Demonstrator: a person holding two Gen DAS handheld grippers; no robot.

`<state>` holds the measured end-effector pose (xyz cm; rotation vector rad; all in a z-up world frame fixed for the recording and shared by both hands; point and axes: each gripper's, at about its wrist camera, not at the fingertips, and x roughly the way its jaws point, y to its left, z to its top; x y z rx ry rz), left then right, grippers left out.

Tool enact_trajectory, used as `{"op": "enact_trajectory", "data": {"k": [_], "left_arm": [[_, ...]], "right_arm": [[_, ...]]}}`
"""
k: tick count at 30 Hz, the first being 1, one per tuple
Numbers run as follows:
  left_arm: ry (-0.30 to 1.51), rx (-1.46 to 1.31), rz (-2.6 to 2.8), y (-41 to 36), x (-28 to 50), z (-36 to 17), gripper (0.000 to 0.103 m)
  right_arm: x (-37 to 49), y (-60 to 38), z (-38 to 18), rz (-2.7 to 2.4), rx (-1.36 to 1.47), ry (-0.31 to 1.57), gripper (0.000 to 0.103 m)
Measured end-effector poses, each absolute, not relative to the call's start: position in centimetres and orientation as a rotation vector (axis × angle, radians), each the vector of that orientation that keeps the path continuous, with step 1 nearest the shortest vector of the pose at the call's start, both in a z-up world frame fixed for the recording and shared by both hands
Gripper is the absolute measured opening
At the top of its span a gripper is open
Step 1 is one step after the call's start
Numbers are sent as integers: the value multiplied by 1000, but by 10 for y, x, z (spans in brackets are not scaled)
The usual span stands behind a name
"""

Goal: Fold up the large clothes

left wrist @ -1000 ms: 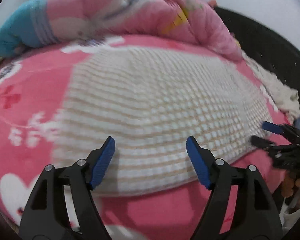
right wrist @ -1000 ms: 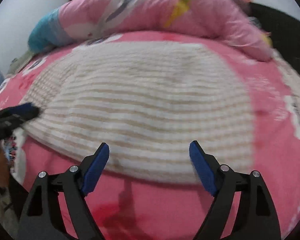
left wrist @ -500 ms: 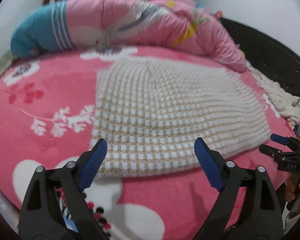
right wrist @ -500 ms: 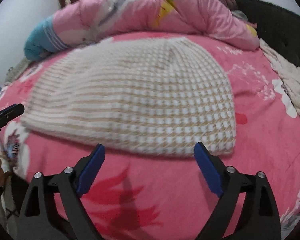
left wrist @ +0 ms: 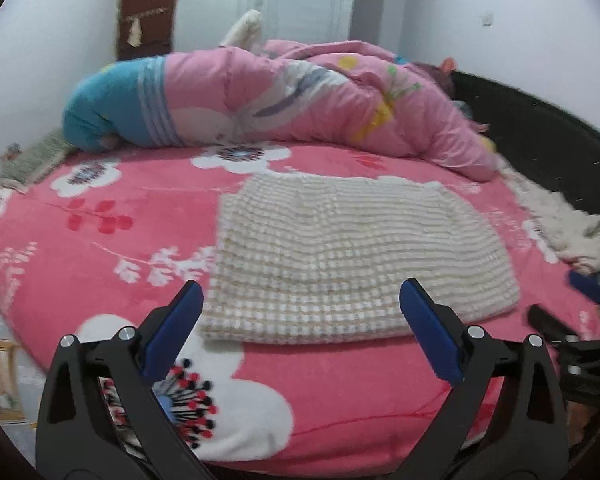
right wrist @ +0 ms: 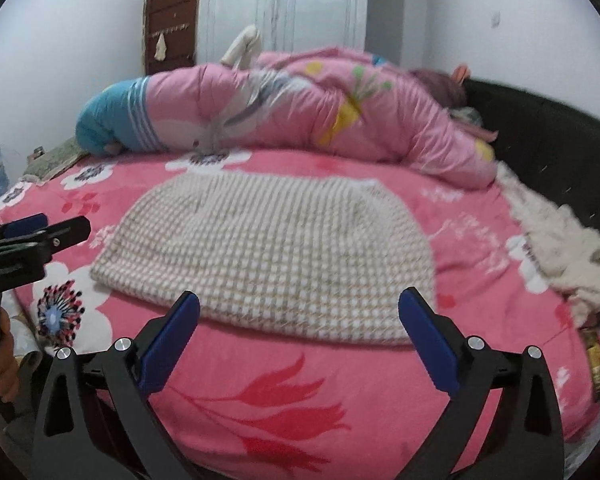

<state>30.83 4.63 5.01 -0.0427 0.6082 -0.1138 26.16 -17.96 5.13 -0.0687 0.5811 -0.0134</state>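
Observation:
A folded cream and beige checked knit garment (left wrist: 352,256) lies flat on the pink flowered bed cover (left wrist: 100,240); it also shows in the right wrist view (right wrist: 268,252). My left gripper (left wrist: 300,336) is open and empty, held back over the bed's near edge, short of the garment. My right gripper (right wrist: 298,336) is open and empty, also short of the garment's near edge. The left gripper shows at the left of the right wrist view (right wrist: 40,226), and the right gripper at the right of the left wrist view (left wrist: 560,320).
A rolled pink and blue quilt (left wrist: 280,104) lies across the far side of the bed. A fluffy white cloth (right wrist: 560,248) lies at the right edge beside the dark headboard (right wrist: 548,136). A brown door (right wrist: 172,28) stands behind.
Both grippers have pulled back and up from the garment, which now looks smaller and farther away. Both stay open and empty.

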Motion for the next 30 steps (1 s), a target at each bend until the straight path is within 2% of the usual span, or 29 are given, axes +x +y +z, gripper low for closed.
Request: {"op": "enact_trajectory", "data": {"k": [4, 16, 30], "left_arm": [[603, -56, -72, 46, 305, 56, 95], [628, 61, -23, 29, 301, 55, 95], [795, 21, 46, 6, 309, 25, 95]], "right_arm": [[252, -183, 60, -36, -64, 533, 97], [254, -182, 48, -47, -48, 633, 97], [262, -198, 27, -89, -2, 749, 97]]}}
